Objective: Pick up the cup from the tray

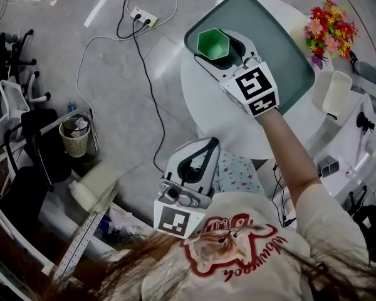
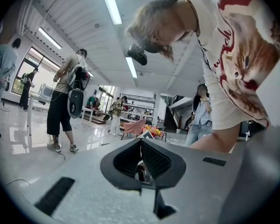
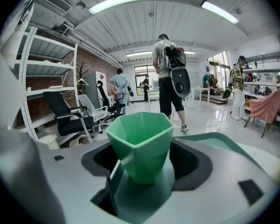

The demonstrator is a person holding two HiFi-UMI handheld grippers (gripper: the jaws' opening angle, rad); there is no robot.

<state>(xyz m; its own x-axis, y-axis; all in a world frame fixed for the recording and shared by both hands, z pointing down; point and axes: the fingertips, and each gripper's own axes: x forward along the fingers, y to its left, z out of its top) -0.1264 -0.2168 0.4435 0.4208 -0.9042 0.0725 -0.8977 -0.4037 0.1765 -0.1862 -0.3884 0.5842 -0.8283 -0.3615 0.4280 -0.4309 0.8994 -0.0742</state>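
Bright green cup (image 1: 213, 42), dark teal tray (image 1: 282, 49), white table (image 1: 219, 105), pink and yellow flowers (image 1: 329, 24).

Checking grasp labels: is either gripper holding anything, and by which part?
Nothing is held. The green cup stands between the open jaws of the right gripper, gaps either side; the left gripper is shut and empty.

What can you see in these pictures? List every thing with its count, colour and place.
table: one, white, round
tray: one, teal, on the table
cup: one, green, upright on the tray
flowers: one bunch, pink and yellow, right of the tray
power strip: one, white, on the floor
bin: one, beige, on the floor at left
right gripper: one, grey, jaws open either side of the cup
left gripper: one, grey, jaws shut, by the person's chest
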